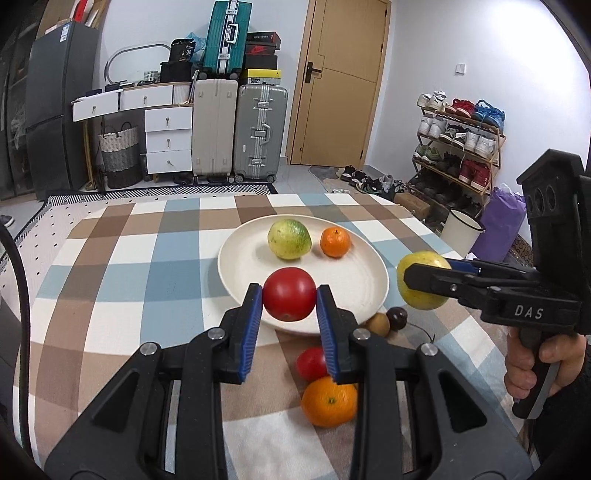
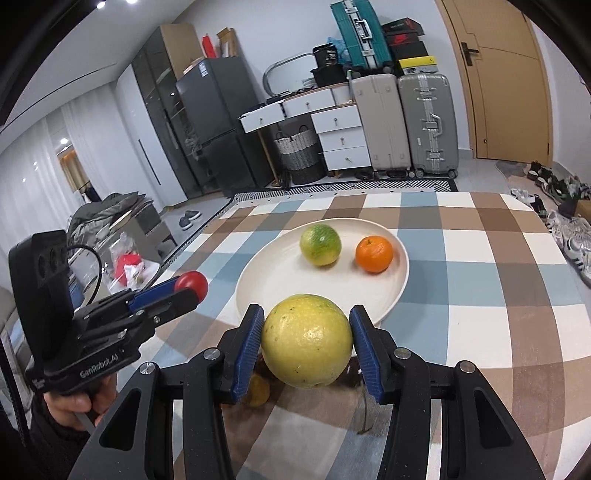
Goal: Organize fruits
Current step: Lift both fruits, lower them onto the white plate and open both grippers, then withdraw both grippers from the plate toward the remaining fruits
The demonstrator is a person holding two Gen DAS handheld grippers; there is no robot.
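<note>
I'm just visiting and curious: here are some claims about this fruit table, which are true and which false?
1. The left gripper holds a red tomato. True.
2. The right gripper is empty. False: it grips a yellow-green fruit.
3. The plate holds two fruits: a green-yellow fruit and a small orange. True.
4. All the fruit is off the tablecloth. False: another orange lies on the tablecloth.

Both views are bright and evenly lit, with ceiling lights (image 2: 114,3) glaring at 11 o'clock. Focus is sharp. Fisheye distortion bends edges; corners vignette black.
</note>
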